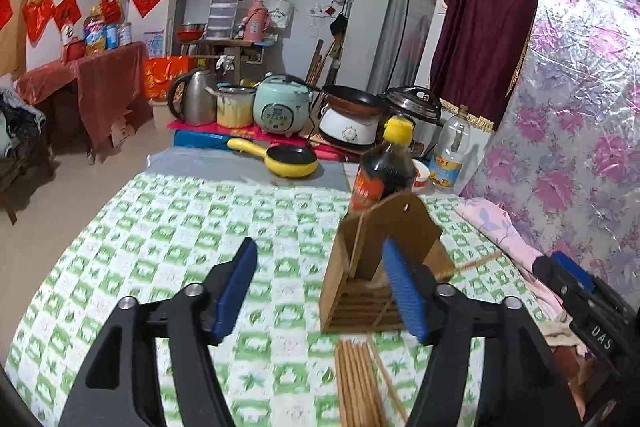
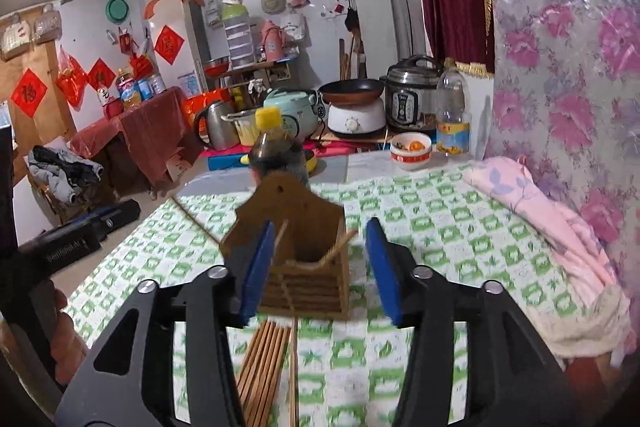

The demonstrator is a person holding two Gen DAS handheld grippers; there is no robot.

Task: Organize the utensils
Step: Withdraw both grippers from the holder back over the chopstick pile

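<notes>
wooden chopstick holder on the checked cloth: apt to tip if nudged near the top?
Probably. The wooden holder stands tall on soft cloth, its back panel rising well above the box. It looks light, thin wood. Push low.

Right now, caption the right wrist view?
Open right gripper above loose chopsticks, facing wooden holder on checked cloth.

Each gripper, left (image 1: 320,287) and right (image 2: 320,267), has two glossy black arms with triangular cutouts, silver round screws at the pivots, and ribbed blue pads (image 1: 404,291) on the inner faces. White lettering marks the housings.
</notes>
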